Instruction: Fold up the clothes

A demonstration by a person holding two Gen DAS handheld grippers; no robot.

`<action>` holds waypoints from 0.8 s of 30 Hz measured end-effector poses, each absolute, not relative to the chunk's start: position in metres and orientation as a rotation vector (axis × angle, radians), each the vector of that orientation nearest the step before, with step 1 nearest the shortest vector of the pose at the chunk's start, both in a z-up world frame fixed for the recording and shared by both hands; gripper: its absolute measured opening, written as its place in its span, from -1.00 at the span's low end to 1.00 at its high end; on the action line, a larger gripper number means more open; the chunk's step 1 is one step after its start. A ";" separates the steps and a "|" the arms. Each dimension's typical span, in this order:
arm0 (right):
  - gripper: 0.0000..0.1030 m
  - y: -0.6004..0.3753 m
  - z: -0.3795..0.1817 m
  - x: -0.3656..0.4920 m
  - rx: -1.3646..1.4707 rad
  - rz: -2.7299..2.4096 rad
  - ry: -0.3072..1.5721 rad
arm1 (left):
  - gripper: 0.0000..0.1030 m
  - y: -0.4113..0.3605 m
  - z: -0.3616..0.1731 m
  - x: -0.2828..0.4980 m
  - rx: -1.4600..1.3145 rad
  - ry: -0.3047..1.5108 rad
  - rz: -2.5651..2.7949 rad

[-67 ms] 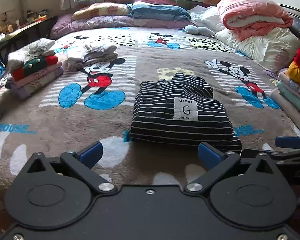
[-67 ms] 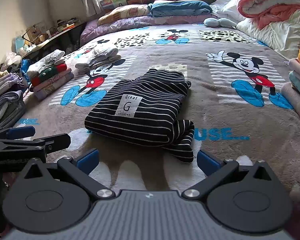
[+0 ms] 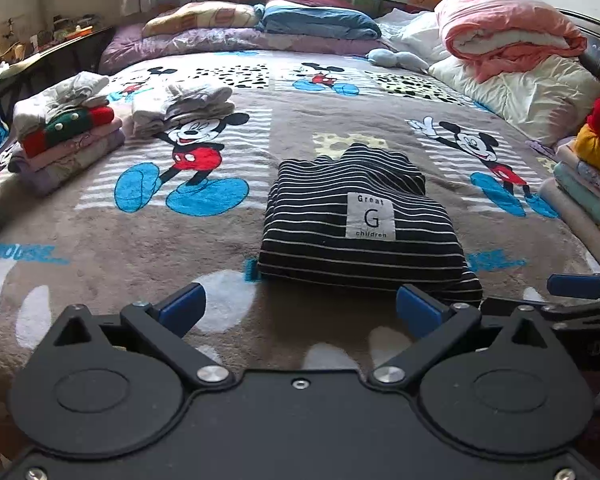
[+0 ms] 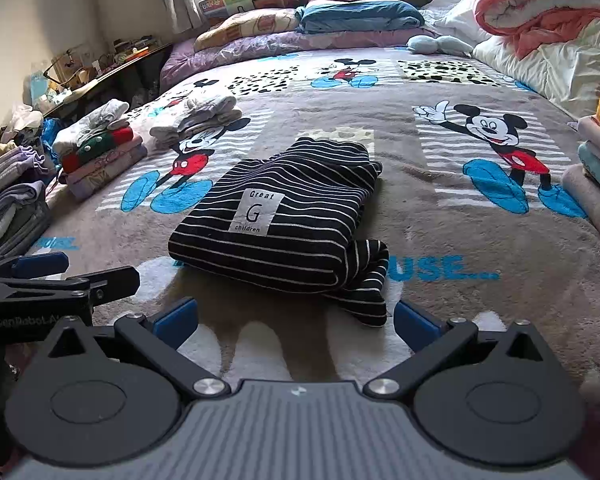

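A black shirt with thin white stripes (image 3: 360, 220) (image 4: 284, 224) lies folded in a neat block on the bed, its white "Great G children" patch facing up. One striped sleeve end (image 4: 366, 288) sticks out at its near right corner. My left gripper (image 3: 300, 310) hovers just short of the shirt's near edge, open, with nothing between its blue pads. My right gripper (image 4: 296, 320) is also open and empty, a little nearer than the sleeve end. Each gripper shows at the edge of the other's view.
The bed wears a grey Mickey Mouse blanket (image 3: 204, 152). Folded stacks stand at the left (image 3: 64, 136) and beside them (image 3: 184, 106). More folded clothes line the right edge (image 3: 588, 184). Pillows and a pink quilt (image 3: 508, 40) fill the far end.
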State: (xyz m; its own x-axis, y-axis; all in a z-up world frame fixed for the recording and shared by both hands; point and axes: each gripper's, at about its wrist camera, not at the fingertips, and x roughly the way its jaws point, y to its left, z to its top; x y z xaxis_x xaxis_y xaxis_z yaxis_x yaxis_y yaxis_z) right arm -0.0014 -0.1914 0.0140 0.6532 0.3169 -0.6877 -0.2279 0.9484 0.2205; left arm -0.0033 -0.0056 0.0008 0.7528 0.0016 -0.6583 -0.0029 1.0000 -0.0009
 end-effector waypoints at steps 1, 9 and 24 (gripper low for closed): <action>1.00 -0.191 0.013 -0.001 0.118 0.311 0.801 | 1.00 -0.011 0.001 -0.006 0.006 0.714 -0.001; 1.00 -0.188 0.009 0.002 0.113 0.322 0.797 | 1.00 0.009 0.000 0.012 -0.052 0.766 -0.012; 1.00 -0.189 0.007 0.003 0.117 0.328 0.803 | 1.00 0.003 -0.001 0.004 -0.036 0.746 0.012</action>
